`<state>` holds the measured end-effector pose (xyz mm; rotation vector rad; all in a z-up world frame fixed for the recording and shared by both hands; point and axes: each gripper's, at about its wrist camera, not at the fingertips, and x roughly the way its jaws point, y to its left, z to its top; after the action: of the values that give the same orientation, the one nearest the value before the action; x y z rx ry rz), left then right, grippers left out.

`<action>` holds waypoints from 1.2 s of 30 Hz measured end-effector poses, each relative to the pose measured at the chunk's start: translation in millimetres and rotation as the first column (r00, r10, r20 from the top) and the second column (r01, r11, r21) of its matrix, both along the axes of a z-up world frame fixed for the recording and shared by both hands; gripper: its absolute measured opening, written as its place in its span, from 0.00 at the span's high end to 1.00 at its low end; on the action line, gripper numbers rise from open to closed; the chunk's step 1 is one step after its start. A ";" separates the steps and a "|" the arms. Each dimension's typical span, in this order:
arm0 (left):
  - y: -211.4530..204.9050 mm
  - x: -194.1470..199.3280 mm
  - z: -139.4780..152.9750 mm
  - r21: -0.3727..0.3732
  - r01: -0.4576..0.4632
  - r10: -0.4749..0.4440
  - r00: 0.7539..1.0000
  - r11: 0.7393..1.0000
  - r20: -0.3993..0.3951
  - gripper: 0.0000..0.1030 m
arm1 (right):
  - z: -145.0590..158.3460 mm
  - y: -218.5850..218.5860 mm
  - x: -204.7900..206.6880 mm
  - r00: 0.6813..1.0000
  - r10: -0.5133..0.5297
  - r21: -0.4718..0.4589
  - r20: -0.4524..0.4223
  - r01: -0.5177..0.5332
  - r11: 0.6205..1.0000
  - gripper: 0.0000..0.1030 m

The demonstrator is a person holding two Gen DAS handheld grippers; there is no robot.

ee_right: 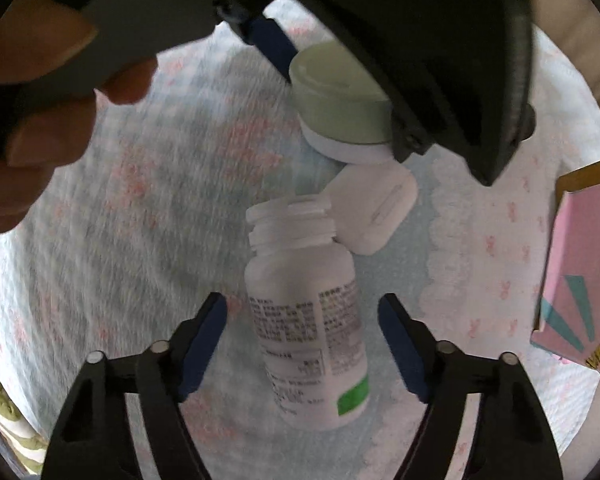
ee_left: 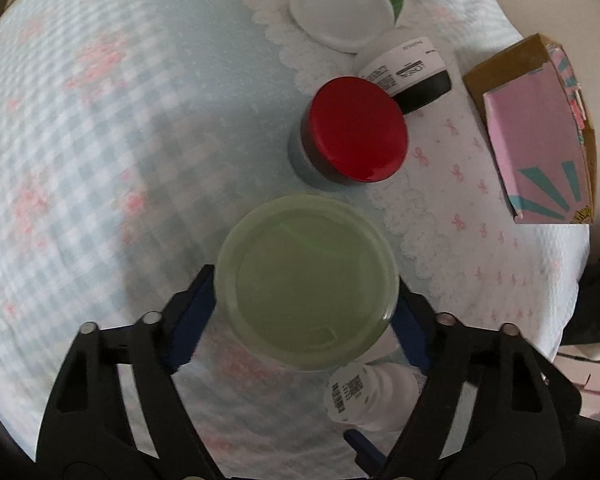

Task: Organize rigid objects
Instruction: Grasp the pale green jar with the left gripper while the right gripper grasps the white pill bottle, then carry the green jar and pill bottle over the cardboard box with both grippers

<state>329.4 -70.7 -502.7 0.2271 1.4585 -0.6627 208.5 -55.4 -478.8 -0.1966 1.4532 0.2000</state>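
In the left wrist view, the left tool (ee_left: pixel 306 308) has its blue pads pressed on the pale green lid of a jar (ee_left: pixel 306 280) at lower centre, gripping the rim to lift it off the checked cloth (ee_left: pixel 80 160). In the right wrist view, the right tool (ee_right: pixel 302 344) stands open astride a lying white bottle (ee_right: pixel 308 320), pads apart from it, placed to close on its body

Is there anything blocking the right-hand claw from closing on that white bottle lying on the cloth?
Nothing visible does. The white bottle lies on its side between the right gripper fingers, with open gaps on both sides. A small white case touches only its neck end, beyond the fingers.
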 end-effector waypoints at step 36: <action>71.3 -66.0 143.1 -0.051 -0.192 0.198 0.964 0.980 0.176 0.34 | 111.0 -62.7 -75.3 0.959 -0.263 0.145 0.104 0.247 0.958 0.53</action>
<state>263.4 0.6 -359.6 0.1123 1.2761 -0.4931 133.2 -118.0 -367.8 0.0854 1.3233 0.0694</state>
